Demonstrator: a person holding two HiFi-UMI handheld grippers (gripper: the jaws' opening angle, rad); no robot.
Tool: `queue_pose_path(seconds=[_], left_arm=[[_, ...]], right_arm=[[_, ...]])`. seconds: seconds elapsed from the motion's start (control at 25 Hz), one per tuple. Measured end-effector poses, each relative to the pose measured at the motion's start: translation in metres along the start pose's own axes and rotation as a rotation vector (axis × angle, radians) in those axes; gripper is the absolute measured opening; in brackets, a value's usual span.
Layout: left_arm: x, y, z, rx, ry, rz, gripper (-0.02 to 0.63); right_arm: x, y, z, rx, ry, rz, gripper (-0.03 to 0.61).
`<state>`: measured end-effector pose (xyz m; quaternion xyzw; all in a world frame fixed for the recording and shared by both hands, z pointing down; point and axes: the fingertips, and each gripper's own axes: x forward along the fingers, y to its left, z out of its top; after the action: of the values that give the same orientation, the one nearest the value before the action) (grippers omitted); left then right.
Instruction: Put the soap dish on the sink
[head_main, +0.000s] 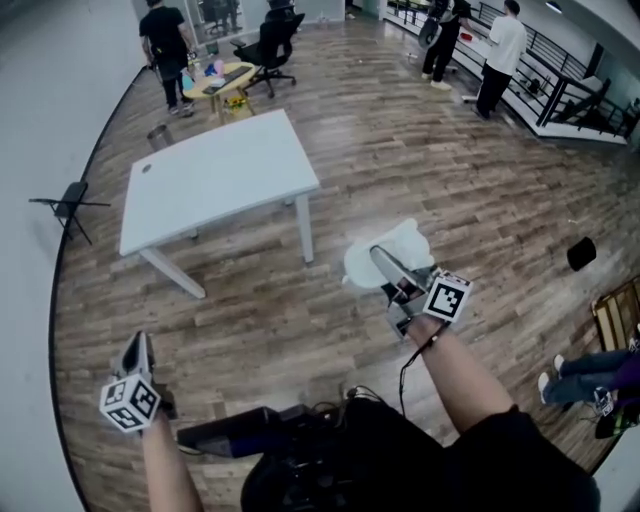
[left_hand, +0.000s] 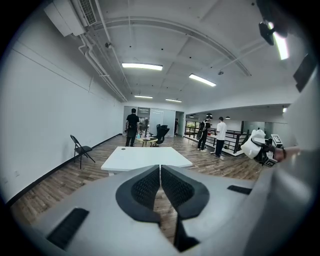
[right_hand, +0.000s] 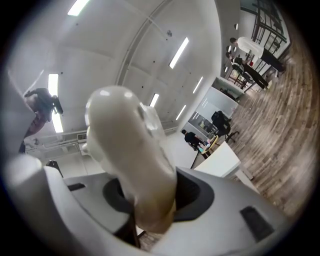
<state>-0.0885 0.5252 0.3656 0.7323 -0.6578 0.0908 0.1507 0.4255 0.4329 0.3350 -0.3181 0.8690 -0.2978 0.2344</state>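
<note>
2 claws are raised in front of the person, well apart from each other. the right claw (head_main: 386, 264) is clamped on the white soap dish (head_main: 405, 245) and holds it in the air above the wood floor (head_main: 430, 160), touching no furniture. the left claw (head_main: 138, 350) sits low on the person's left, its jaws pressed together with nothing between them.

ahead and to the left stands a white counter (head_main: 215, 175), whose nearest leg comes close to the dish in the head view. to the right of it a broad strip of bare floor runs on to a black railing (head_main: 560, 95). a folding chair (head_main: 70, 205) stands by the left wall.

beyond the counter are a small round table (head_main: 222, 78), a black office chair (head_main: 272, 45) and 1 standing person (head_main: 165, 40). 2 more people (head_main: 500, 55) stand near the railing. on the right a black object (head_main: 581, 253) lies on the floor, and someone's legs (head_main: 590, 368) reach in at the edge beside a wooden crate (head_main: 615, 310).
</note>
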Motion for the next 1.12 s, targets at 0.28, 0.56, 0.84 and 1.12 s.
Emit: queue_pose_path(seconds=[0.28,0.56,0.84,1.12], left_arm=[[0.014,-0.029,-0.005,0.007,0.004,-0.006,0.014],[0.037,-0.053,0.017,0.014,0.000,0.023,0.014],[0.050,-0.055,0.020,0.026,-0.001,0.075,0.014],[0.029,-0.074,0.005,0.073,-0.007,0.104,0.014]], right_arm=[[-0.024,-0.016,0.007,0.013,-0.011,-0.008,0.141],[-0.013,-0.050,0.027,0.052,0.034,-0.012,0.141],[0.022,-0.081,0.024,0.079,0.082,0.013,0.141],[-0.001,-0.099,0.021,0.106,0.081,0.026,0.141]])
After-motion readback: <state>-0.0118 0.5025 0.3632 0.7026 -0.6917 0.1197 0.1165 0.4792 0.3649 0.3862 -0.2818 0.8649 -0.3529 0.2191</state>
